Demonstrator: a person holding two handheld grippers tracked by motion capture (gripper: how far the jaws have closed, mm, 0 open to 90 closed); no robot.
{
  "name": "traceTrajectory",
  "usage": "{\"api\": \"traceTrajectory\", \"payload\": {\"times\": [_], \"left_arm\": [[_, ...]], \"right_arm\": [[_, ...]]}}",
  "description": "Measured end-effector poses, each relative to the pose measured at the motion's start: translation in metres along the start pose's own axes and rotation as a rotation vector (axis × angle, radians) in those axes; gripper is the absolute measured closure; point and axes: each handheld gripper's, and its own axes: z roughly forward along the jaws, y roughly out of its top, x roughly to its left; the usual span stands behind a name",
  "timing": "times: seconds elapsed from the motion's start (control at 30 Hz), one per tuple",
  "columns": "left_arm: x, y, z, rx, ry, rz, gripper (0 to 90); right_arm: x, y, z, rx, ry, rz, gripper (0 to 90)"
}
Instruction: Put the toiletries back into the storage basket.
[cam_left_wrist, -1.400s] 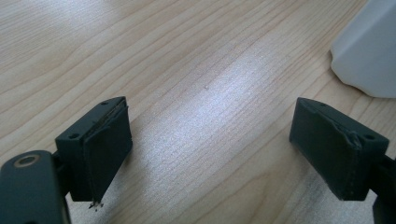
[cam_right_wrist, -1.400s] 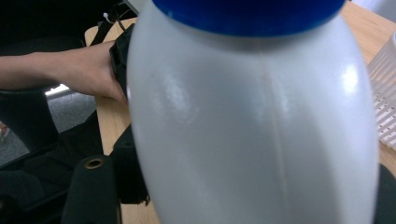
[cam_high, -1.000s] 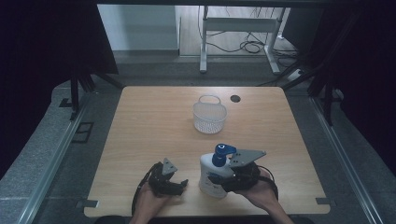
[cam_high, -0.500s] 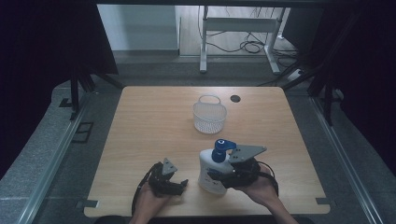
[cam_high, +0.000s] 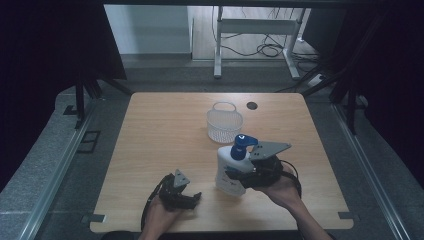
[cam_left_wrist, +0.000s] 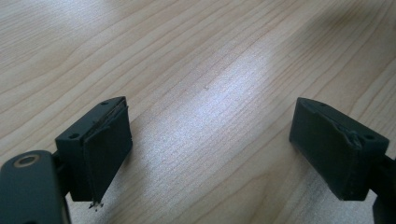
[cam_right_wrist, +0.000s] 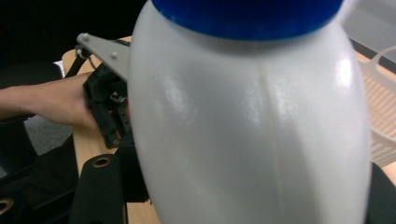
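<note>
A white pump bottle (cam_high: 228, 169) with a blue pump head (cam_high: 243, 144) is held upright just above the wooden table (cam_high: 160, 130), front right of centre. My right gripper (cam_high: 237, 176) is shut on the bottle's body from the right. In the right gripper view the bottle (cam_right_wrist: 252, 126) looms close, with its blue cap at the top. My left gripper (cam_high: 192, 196) rests low at the table's front left, jaws wide open over bare wood (cam_left_wrist: 210, 154), nothing between them. The left hand and its gripper (cam_right_wrist: 109, 116) also show behind the bottle in the right gripper view.
A white mesh basket (cam_high: 224, 122) with a handle stands behind the bottle near the table's centre; its rim (cam_right_wrist: 380, 116) appears at the right of the right gripper view. A dark round grommet (cam_high: 251, 105) sits near the far edge. Dark floor and rails surround the table.
My right gripper has lifted the bottle and carried it slightly toward the basket. The left gripper has stayed where it was.
</note>
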Motion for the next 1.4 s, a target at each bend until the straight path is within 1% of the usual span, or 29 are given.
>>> {"api": "traceTrajectory", "payload": {"times": [0.17, 0.27, 0.4, 0.63, 1.0, 1.4], "left_arm": [[0.0, 0.0, 0.0, -0.001, 0.0, -0.002, 12.4], [0.0, 0.0, 0.0, 0.0, -0.001, 0.004, 12.4], [0.0, 0.0, 0.0, -0.002, 0.0, 0.001, 12.4], [0.0, 0.0, 0.0, -0.002, 0.0, 0.002, 12.4], [0.0, 0.0, 0.0, -0.002, 0.0, 0.004, 12.4], [0.0, 0.001, 0.0, 0.002, -0.001, 0.011, 12.4]], "right_arm": [[-0.008, 0.007, -0.002, 0.0, -0.015, 0.001, 37.4], [-0.013, 0.011, -0.002, -0.003, -0.022, -0.003, 37.4], [-0.019, 0.017, -0.003, -0.009, -0.031, -0.013, 37.4], [-0.03, 0.03, -0.004, -0.006, -0.06, -0.028, 37.4], [-0.048, 0.042, -0.002, -0.011, -0.086, -0.003, 37.5], [-0.062, 0.056, 0.0, -0.008, -0.127, -0.006, 37.5]]}}
